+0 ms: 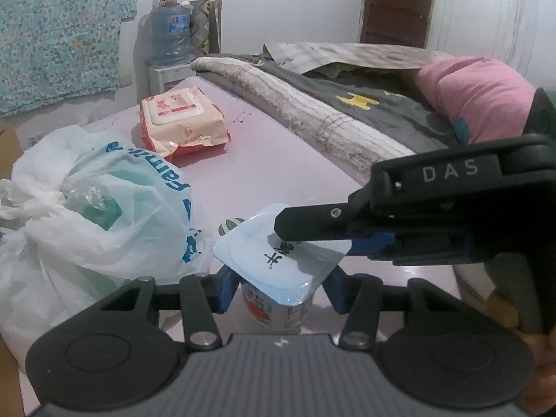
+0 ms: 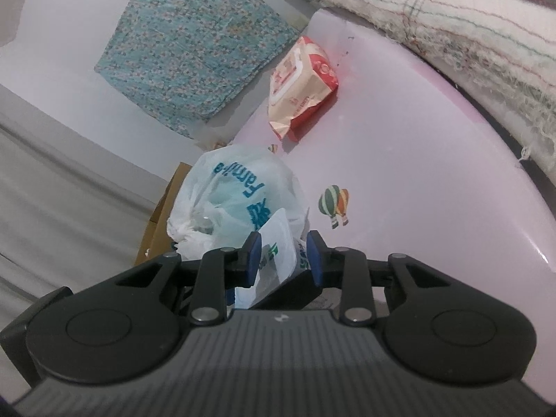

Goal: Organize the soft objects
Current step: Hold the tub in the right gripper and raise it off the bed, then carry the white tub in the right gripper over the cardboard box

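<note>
Plastic yogurt cup (image 1: pixel 278 307), small and round-walled, stands on the smooth lilac sheet (image 1: pixel 278 160) in the left wrist view, its pale foil lid (image 1: pixel 274 260) peeled up and flat. Left gripper (image 1: pixel 278 286): blue pads sit on either side of the cup wall, apparently touching it. Right gripper (image 1: pixel 295 227) comes in from the right, its black finger lying across the foil; whether it pinches the foil, cannot tell here. Left of the cup, a crinkled white plastic bag (image 1: pixel 87 215), knotted. Far behind, a soft wipes pack (image 1: pixel 180 121) with a hard flip lid. Fringed woven blanket (image 1: pixel 305 111) runs along the right.

Right wrist view: right gripper (image 2: pixel 283 259) blue pads nearly together, with the thin foil lid (image 2: pixel 278 243) between them; contact uncertain. Bag (image 2: pixel 236 205) just beyond, wipes pack (image 2: pixel 302 87) far, balloon print (image 2: pixel 333 205) on the sheet.
</note>
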Available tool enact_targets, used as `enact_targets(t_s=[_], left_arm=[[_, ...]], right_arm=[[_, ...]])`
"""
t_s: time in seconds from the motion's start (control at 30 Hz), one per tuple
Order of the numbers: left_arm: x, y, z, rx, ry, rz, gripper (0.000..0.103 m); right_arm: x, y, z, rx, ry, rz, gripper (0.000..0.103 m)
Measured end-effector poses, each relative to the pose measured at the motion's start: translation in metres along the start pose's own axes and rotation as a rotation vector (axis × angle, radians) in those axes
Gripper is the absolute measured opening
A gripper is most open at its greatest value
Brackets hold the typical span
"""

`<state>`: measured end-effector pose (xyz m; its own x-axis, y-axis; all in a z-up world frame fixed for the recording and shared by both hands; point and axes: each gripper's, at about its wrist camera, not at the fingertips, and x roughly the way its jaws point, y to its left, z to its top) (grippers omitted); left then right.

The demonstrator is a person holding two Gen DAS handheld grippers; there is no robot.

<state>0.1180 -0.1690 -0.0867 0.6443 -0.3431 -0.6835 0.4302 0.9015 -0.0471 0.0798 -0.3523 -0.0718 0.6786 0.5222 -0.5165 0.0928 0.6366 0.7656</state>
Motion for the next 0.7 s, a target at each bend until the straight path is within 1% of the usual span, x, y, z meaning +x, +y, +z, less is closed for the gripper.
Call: enact_targets(t_s=[0.1,0.2,0.3,0.4,0.53,0.7], left_arm=[[-0.011,0.001,0.001,-0.009,-0.008,-0.005,0.053],[-0.030,0.004,0.003,-0.022,-0.031,-0.013,0.053],[-0.054,0.008,0.006,-0.033,-0.065,-0.008,0.053],[-0.083,0.015,0.009,-0.044,-0.106,0.006,0.053],[-0.126,0.033,0.013,-0.068,-0.158,0.053,0.053],[-0.180,0.069,0.014,-0.115,-0.212,0.139,0.053]], right_arm=[[-0.008,0.008,-0.002,-0.012,-0.004,0.004,0.028],[-0.017,0.023,-0.005,-0.035,-0.013,0.014,0.028],[-0.028,0.045,-0.009,-0.070,-0.023,0.037,0.028],[-0.036,0.076,-0.013,-0.124,-0.028,0.064,0.028],[-0.038,0.121,-0.018,-0.202,-0.018,0.113,0.028],[-0.016,0.182,-0.027,-0.279,0.044,0.203,0.028]])
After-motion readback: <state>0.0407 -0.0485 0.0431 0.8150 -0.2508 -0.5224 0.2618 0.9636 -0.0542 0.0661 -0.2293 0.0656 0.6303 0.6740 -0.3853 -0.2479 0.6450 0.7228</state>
